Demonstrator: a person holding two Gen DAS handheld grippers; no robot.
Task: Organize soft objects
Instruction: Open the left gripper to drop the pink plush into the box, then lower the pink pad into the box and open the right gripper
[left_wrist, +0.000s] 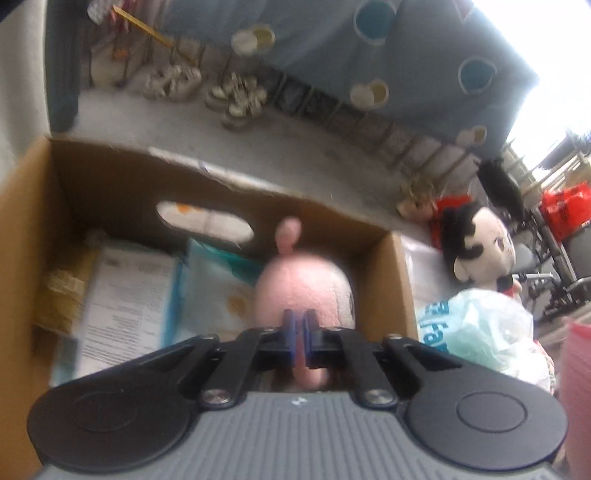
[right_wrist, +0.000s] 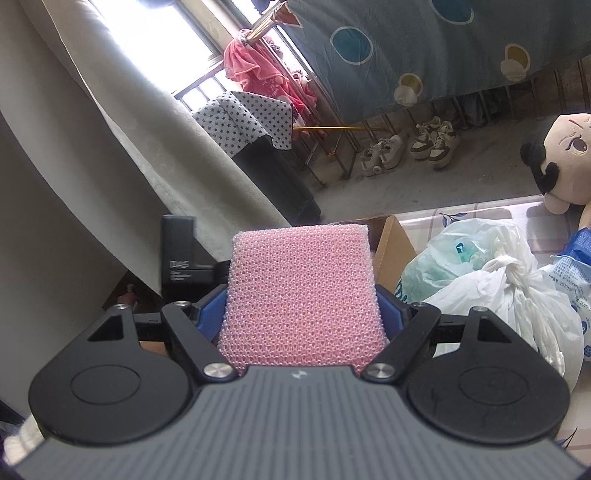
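Note:
My left gripper (left_wrist: 300, 319) is shut on a pink plush toy (left_wrist: 301, 291) and holds it over the open cardboard box (left_wrist: 22, 229). The box holds a white printed packet (left_wrist: 125, 295) and a pale blue packet (left_wrist: 218, 288). My right gripper (right_wrist: 303, 314) is shut on a pink mesh sponge (right_wrist: 303, 291), held in the air near the box's corner (right_wrist: 393, 240). A black-haired plush doll (left_wrist: 476, 247) sits right of the box; it also shows in the right wrist view (right_wrist: 565, 162).
A tied white plastic bag (right_wrist: 491, 291) and a pale green bag (left_wrist: 480, 332) lie on the surface right of the box. Shoes (right_wrist: 406, 147) stand on the floor by a bed with a blue dotted cover (right_wrist: 443, 44). A curtain (right_wrist: 74, 166) hangs at left.

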